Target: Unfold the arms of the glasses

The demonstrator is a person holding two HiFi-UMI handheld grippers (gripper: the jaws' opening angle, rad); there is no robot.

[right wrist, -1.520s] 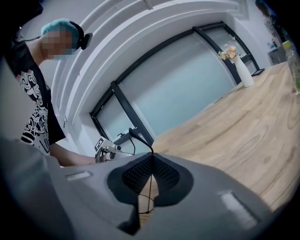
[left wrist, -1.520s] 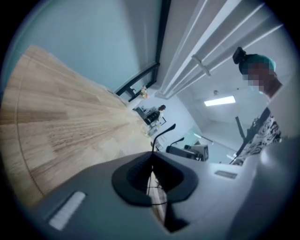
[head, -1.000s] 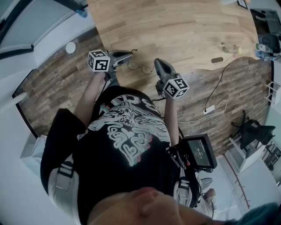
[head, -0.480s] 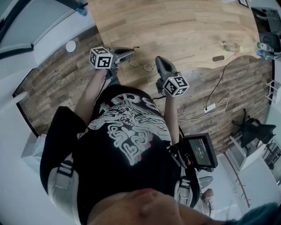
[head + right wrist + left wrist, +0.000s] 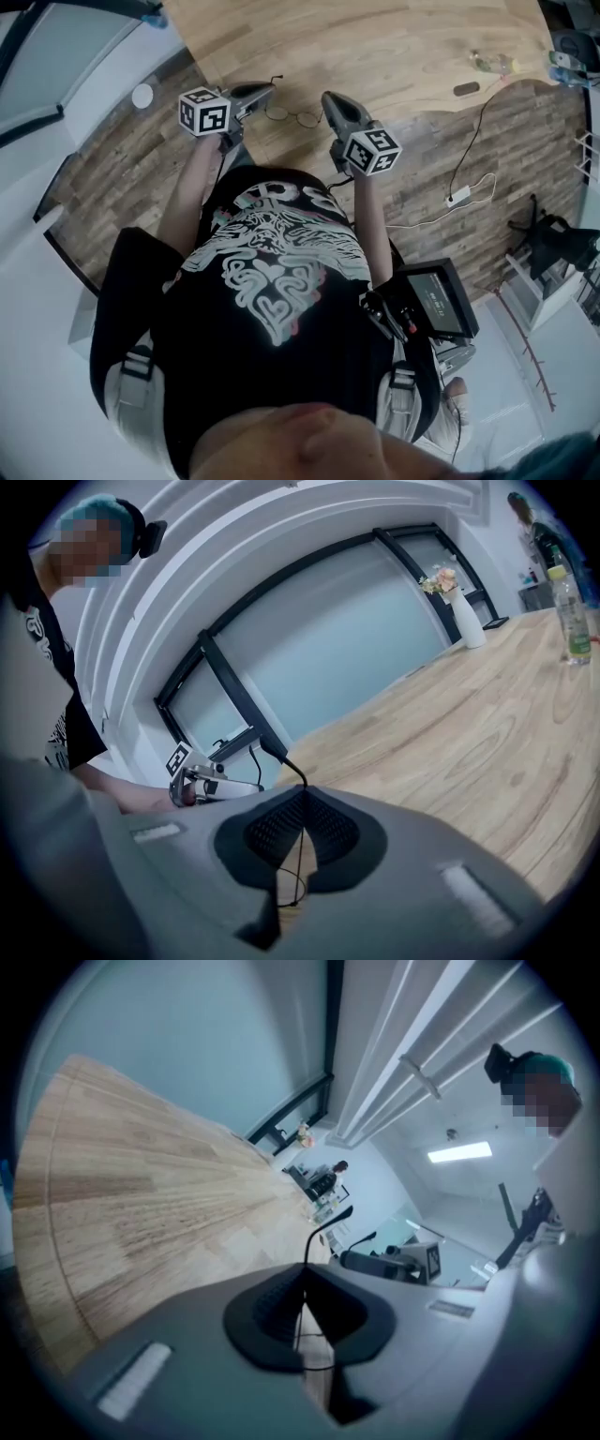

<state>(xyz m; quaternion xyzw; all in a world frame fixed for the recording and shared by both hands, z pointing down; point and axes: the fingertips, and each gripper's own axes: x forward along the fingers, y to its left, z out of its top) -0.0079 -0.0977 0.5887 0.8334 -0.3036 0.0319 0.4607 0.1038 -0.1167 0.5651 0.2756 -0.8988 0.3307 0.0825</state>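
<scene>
The glasses [image 5: 293,116] sit in the upper middle of the head view, over the near edge of the desk [image 5: 403,47]. We can't tell whether they hang just above the wood or rest on it. They are thin wire frames. Both round lenses show side by side, so the long axis of the front runs left to right across the frame.

The left claw [image 5: 265,92] is at the left end of the glasses and the right claw [image 5: 328,101] is at the right end. The lenses lie about midway between them, with neither hand clearly nearer.

In the left gripper view the jaws are together, pinching one thin dark arm. Its curved tip [image 5: 330,1221] pokes up past the pads toward the top of the frame. The right gripper view shows the same thing: jaws closed on the other arm, with its tip [image 5: 279,752] sticking out above the pads and a bit of wire loop below them.

So each claw is clamped on one arm of the glasses.

We judge the arms are at least partly swung out already. The next move turns on the front lying between the two claws, so opening further means moving the claws away from each other along that left-to-right line. The risk is bending the thin wire.
</scene>
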